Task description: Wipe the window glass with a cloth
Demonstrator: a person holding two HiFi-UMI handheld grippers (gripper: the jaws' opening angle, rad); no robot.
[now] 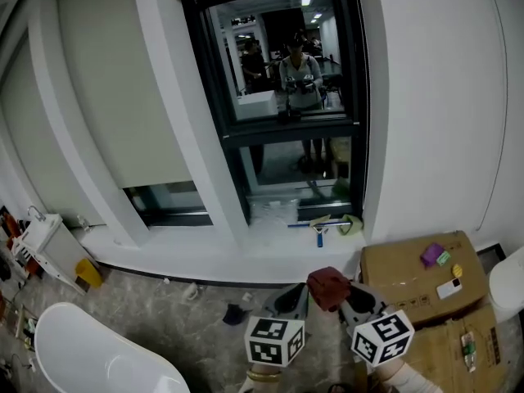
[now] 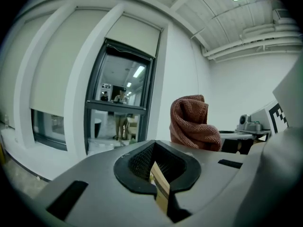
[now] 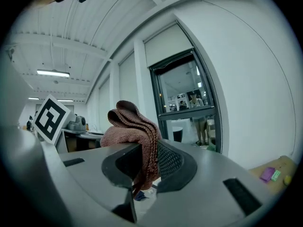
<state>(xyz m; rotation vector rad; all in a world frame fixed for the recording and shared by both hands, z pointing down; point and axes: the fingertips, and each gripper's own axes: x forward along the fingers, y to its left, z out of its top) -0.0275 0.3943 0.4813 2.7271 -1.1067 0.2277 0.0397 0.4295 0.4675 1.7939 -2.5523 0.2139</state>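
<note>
The window glass [image 1: 282,64] is a tall dark-framed pane in the white wall ahead; it reflects a person holding the grippers. It also shows in the left gripper view, window [image 2: 120,103], and in the right gripper view, window [image 3: 187,98]. A folded red-brown cloth [image 1: 328,287] sticks up from my right gripper [image 1: 348,299], which is shut on it; the cloth [image 3: 132,126] is pinched between the pads of the right gripper [image 3: 144,167]. My left gripper [image 1: 296,299] is close beside it on the left, with its jaws together and nothing in them. From the left gripper [image 2: 156,171] the cloth [image 2: 191,124] appears to the right.
A squeegee [image 1: 319,229] and a greenish item lie on the white sill [image 1: 205,244] below the window. Cardboard boxes [image 1: 413,277] with small items stand at the right. A white bathtub [image 1: 98,354] sits lower left, a white rack [image 1: 45,244] beyond it.
</note>
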